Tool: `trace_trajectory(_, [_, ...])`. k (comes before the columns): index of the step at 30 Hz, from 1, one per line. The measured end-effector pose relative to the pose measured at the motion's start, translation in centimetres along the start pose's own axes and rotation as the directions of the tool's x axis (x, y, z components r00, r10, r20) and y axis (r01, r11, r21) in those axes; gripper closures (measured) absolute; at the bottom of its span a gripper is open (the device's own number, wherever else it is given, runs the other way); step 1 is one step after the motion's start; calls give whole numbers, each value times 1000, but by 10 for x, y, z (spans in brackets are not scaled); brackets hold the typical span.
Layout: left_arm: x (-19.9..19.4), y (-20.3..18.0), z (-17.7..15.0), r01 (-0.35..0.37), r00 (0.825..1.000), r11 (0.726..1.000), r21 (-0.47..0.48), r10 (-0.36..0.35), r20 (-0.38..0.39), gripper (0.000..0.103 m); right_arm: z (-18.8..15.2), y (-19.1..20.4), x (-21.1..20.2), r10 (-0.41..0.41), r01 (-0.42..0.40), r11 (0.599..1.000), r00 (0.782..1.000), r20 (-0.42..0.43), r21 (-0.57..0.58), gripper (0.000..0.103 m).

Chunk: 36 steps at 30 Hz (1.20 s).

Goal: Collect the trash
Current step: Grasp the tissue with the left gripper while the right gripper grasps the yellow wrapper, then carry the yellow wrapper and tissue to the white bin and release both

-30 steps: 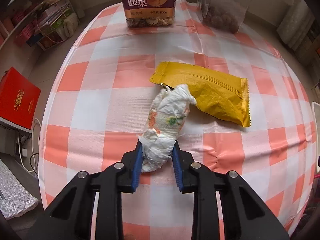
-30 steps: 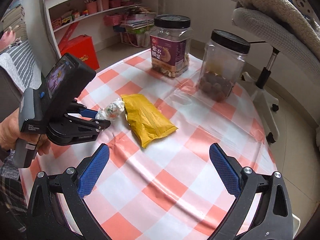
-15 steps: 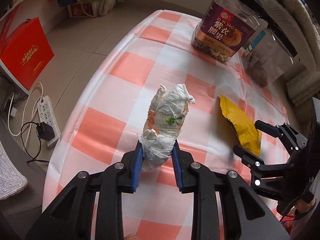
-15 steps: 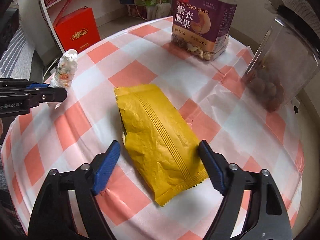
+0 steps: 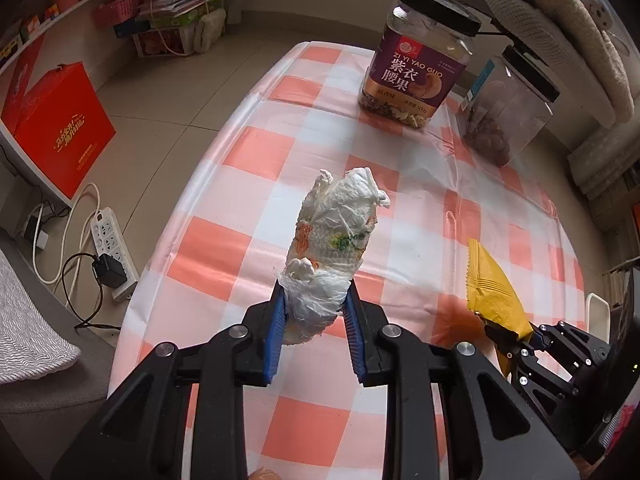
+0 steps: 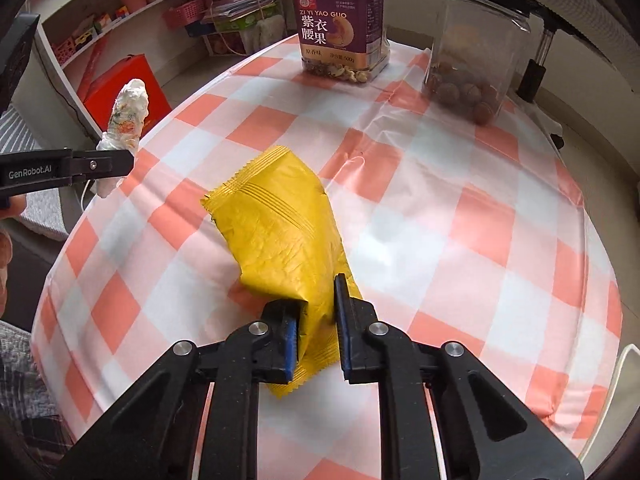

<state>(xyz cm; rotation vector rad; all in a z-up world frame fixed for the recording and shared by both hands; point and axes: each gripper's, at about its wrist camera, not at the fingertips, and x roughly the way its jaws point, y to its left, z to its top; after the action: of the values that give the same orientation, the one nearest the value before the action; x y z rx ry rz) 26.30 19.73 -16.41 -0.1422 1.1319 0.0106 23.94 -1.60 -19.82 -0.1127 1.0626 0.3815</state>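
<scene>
My left gripper point(image 5: 316, 320) is shut on a crumpled white tissue wad point(image 5: 332, 248) with orange and green stains, held up above the checked tablecloth point(image 5: 248, 160). The wad also shows in the right wrist view point(image 6: 126, 116), sticking up from the left gripper's fingers point(image 6: 100, 166) at the far left. My right gripper point(image 6: 318, 328) is shut on the near end of a yellow snack wrapper point(image 6: 280, 232), which lies on the cloth. The wrapper also shows in the left wrist view point(image 5: 490, 284), with the right gripper point(image 5: 516, 340) pinching its lower end.
A cashew jar with a purple label point(image 6: 340, 28) and a clear jar of brown nuts point(image 6: 472, 52) stand at the table's far side. A red box point(image 5: 52, 128), shelves and a power strip point(image 5: 108, 240) are on the floor to the left. A chair point(image 5: 560, 20) stands behind the table.
My right gripper has moved in and closed on the yellow wrapper's near end. My left gripper has lifted the tissue wad higher and drawn away to the left.
</scene>
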Motion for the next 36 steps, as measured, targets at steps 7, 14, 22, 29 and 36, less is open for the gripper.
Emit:
trace_trajectory(7, [-35,-7,-29,-49,999,999,11,49,-3,75,-44,13,-56,-18,17,999,999,36,30,89])
trace_trajectory(14, [-104,-44,-55,-78,991,995,62,70,116,75,-69,0,-126,-4,-6,996,993,122,84,89])
trace_trajectory(22, [-156,-113,-81,-36,974,993,114,10,226,75,-86,-41,-172,-62,31,988,976,210,148,89])
trace_trajectory(29, [-145,-164,-93,13,968,991,130,-45,246,75,-105,-94,-192,-145,77,964,955,257,256,89])
trace_trajectory(36, [-123,-211,-94,41,975,981,189,-81,207,75,-127,-152,-203,-215,104,918,942,258,383,89])
